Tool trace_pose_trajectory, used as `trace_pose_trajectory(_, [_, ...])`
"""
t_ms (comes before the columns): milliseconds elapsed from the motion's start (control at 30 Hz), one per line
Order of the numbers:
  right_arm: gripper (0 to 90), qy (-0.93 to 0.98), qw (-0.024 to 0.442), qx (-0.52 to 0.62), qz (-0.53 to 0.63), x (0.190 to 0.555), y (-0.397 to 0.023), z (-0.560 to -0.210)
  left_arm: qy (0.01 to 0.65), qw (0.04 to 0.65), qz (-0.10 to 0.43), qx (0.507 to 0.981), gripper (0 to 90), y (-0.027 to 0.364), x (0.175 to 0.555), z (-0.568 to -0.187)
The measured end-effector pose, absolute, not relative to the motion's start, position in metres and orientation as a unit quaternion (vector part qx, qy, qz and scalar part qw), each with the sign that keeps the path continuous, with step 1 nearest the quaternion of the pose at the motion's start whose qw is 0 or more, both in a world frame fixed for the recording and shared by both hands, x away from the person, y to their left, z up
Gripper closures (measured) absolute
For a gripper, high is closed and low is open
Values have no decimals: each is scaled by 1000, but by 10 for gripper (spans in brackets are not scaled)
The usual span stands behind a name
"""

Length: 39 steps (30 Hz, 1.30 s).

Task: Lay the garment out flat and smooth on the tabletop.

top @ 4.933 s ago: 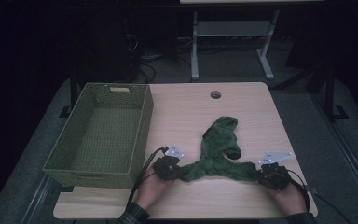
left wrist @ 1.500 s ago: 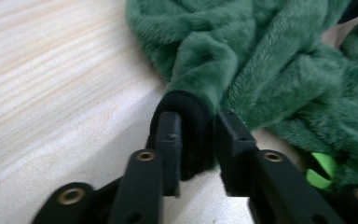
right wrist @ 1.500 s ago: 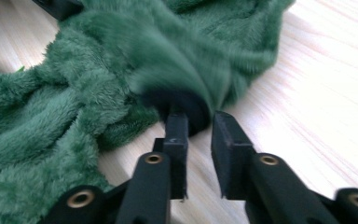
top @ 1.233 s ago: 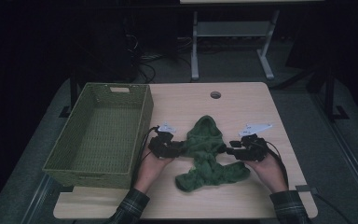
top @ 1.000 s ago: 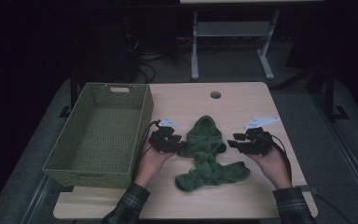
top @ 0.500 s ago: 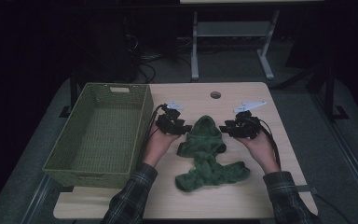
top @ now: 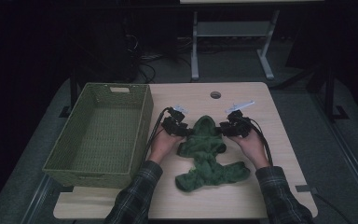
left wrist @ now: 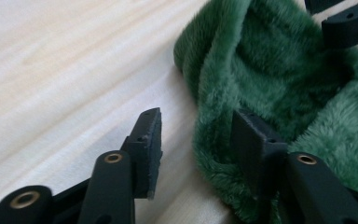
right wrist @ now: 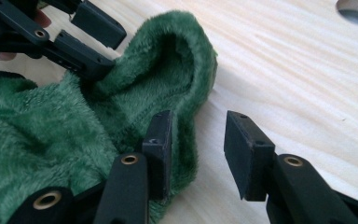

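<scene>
The green fleece garment lies on the desk just right of the woven basket, folded over on itself: its upper part sits doubled between the two grippers, and a thicker band spreads sideways nearer the person. The left gripper stands with its jaws apart; one jaw rests in the fleece at the fold's edge, the other is over bare wood with a gap between, so it grasps nothing. The right gripper is likewise released, one jaw against the pile, the other clear of it. Judging from this, one fold looks laid down and let go; the lower band still looks unfolded, and the basket holds nothing visible, so the tidying and any stowing appear to remain.
</scene>
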State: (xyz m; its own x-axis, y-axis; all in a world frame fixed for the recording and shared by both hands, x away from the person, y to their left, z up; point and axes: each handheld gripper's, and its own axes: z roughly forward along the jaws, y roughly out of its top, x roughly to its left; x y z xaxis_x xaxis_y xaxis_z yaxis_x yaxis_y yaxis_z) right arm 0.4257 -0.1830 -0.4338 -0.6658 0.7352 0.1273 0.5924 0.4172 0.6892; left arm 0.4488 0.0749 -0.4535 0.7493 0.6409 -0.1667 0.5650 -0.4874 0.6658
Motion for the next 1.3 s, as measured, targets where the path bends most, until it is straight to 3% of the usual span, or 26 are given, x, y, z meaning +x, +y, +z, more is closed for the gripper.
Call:
trace_pose_trajectory(300, [708,846,75,398,346,429,-180,-448,343,351,40,870,652,75,449,-461])
trace_pose_trajectory(600, [824,851,80,393,339,426,-184,-451,338,339,43,877,853,75,446,-459])
trace_pose_trajectory(1067, [879,836,112,399,360,419,-210,-426,352,395,99,842,878,89,439,-426])
trace_pose_trajectory(1300, [887,824,101,419,367,430,-225,-430,359,393,100,840,880,84,447,-443])
